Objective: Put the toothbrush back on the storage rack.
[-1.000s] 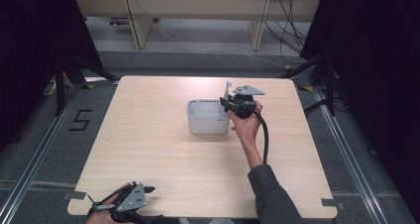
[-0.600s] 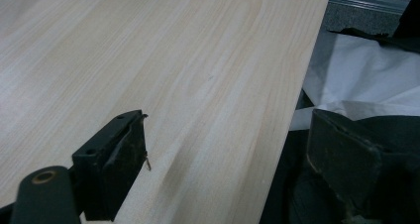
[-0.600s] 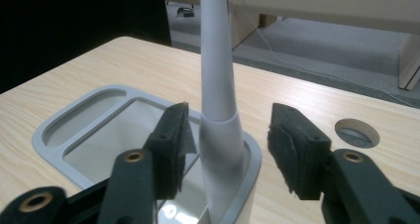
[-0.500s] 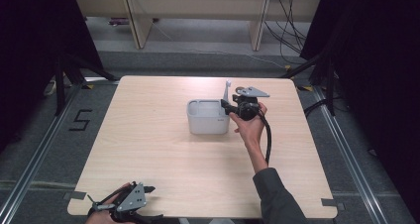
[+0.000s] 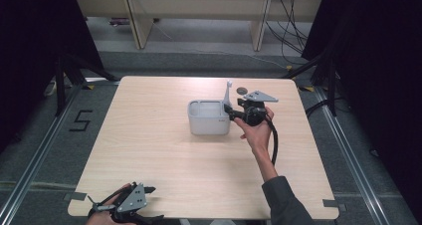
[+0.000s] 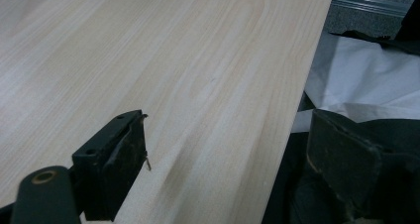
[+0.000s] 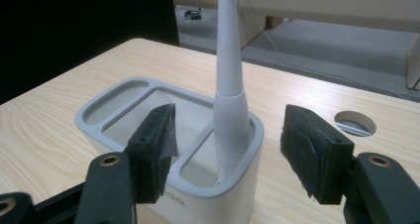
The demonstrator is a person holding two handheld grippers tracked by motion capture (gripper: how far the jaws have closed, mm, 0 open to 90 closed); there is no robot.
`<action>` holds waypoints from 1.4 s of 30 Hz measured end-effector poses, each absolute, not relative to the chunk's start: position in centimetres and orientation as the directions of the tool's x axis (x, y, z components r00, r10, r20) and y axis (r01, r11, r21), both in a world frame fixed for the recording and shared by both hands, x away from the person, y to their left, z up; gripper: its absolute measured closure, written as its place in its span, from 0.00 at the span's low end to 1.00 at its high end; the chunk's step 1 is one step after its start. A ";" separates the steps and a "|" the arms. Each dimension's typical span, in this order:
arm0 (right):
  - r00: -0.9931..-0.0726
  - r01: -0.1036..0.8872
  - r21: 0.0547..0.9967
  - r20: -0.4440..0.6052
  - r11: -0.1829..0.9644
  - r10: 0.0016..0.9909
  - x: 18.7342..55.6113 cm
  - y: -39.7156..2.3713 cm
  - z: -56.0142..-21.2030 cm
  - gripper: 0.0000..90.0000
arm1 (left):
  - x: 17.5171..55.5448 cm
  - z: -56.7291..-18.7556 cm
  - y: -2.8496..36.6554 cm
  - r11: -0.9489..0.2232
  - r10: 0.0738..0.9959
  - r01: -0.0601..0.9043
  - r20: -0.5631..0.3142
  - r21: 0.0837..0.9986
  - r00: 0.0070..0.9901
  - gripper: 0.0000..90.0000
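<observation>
We see the toothbrush [image 7: 229, 92] standing nearly upright in the end compartment of the grey holder [image 7: 148, 97] mid-table, handle down, directly between the right gripper [image 7: 230, 152]'s jaws. They have just been opening and stand clear of it. The left gripper [image 6: 228, 169] gapes empty, well apart.

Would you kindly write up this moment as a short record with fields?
holder: grey three-compartment holder on the table
toothbrush: white toothbrush standing tilted in the end compartment nearest the right claw
right claw: right claw open, its jaws just opening, either side of the toothbrush without touching
left claw: left claw at the table's near edge, open, nothing between its jaws
</observation>
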State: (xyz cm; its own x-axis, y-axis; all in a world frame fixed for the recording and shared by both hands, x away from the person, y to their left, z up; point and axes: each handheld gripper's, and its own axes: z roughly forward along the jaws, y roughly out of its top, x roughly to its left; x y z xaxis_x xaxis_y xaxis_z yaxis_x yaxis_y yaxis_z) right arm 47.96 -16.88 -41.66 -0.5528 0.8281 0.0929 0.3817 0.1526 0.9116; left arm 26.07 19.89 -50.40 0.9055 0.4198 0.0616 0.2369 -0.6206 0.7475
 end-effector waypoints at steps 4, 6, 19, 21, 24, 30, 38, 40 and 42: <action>-0.552 0.380 0.912 0.091 0.153 0.829 47.3 -17.1 -41.6 0.41 | 26.1 -50.4 19.9 -0.621 0.420 0.236 0.063 0.747 0.906 0.16; -0.556 0.383 0.913 0.109 0.137 0.824 47.0 -17.2 -41.7 0.40 | 26.1 -50.4 19.9 -0.620 0.419 0.236 0.062 0.748 0.906 0.16; -0.551 0.414 0.904 0.153 0.110 0.820 45.7 -18.4 -41.5 0.37 | 26.1 -50.3 19.9 -0.618 0.418 0.230 0.066 0.751 0.906 0.17; -0.550 0.403 0.906 0.129 0.127 0.825 45.6 -18.6 -41.5 0.37 | 26.1 -50.3 19.9 -0.617 0.419 0.230 0.067 0.752 0.906 0.16; -0.549 0.409 0.905 0.143 0.115 0.823 45.4 -18.7 -41.5 0.37 | 26.1 -50.3 19.9 -0.616 0.418 0.228 0.068 0.754 0.906 0.17; -0.549 0.403 0.907 0.128 0.127 0.826 45.0 -19.1 -41.4 0.34 | 26.1 -50.3 19.9 -0.615 0.419 0.228 0.068 0.754 0.905 0.16; -0.556 0.397 0.908 0.121 0.135 0.822 44.4 -19.3 -41.5 0.31 | 26.1 -50.3 19.9 -0.617 0.418 0.229 0.067 0.753 0.906 0.16; -0.559 0.410 0.903 0.137 0.129 0.818 44.1 -19.3 -41.5 0.31 | 26.1 -50.2 20.0 -0.634 0.407 0.220 0.078 0.742 0.910 0.17; -0.561 0.405 0.903 0.122 0.143 0.818 43.9 -19.3 -41.6 0.31 | 26.1 -50.2 19.9 -0.622 0.413 0.231 0.063 0.748 0.908 0.16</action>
State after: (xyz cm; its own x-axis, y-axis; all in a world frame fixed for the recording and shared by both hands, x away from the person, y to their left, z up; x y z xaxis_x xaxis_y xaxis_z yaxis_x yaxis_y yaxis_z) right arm 43.85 -19.30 -41.57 -0.5614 0.8185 0.1223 0.4053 0.1431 0.9029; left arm 26.08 19.94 -50.18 0.9084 0.4133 0.0630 0.2313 -0.6224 0.7477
